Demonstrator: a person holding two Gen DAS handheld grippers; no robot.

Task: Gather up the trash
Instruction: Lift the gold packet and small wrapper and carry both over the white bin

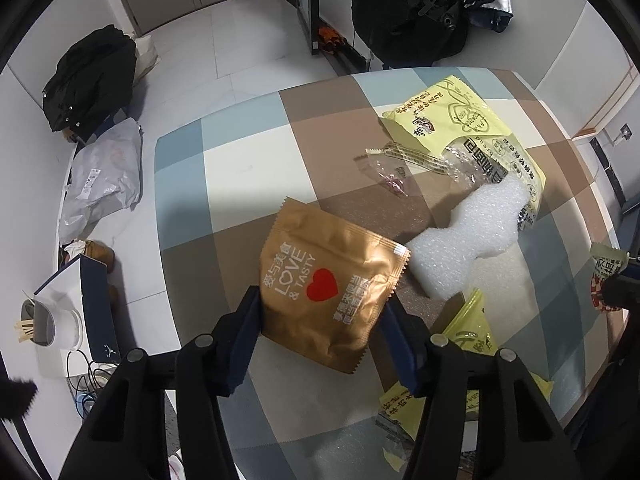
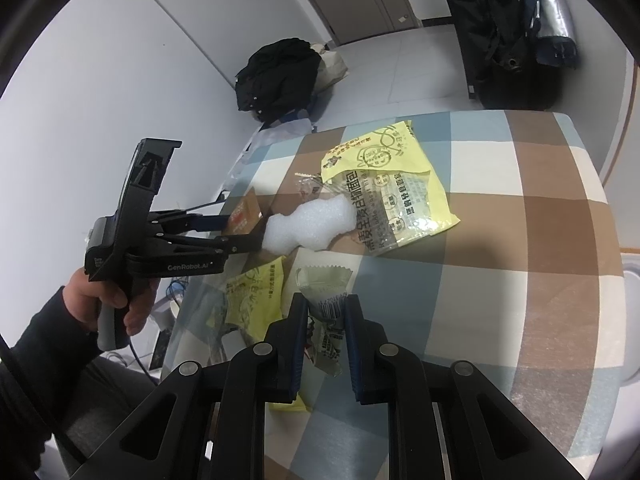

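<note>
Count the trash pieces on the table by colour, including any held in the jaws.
Yellow: 2, large bag and small wrapper
Gold: 1, gold wrapper
White: 1, foam piece
Clear: 1, clear wrapper
Pale green: 1, pale wrapper
Total: 6

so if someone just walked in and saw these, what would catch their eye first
Probably the gold snack packet with its red heart, caught between the pads of the left gripper over the checked tablecloth. Beside it lies a white foam piece, with a big yellow bread wrapper behind it. Nearer, the right gripper pinches a small crumpled wrapper.
</note>
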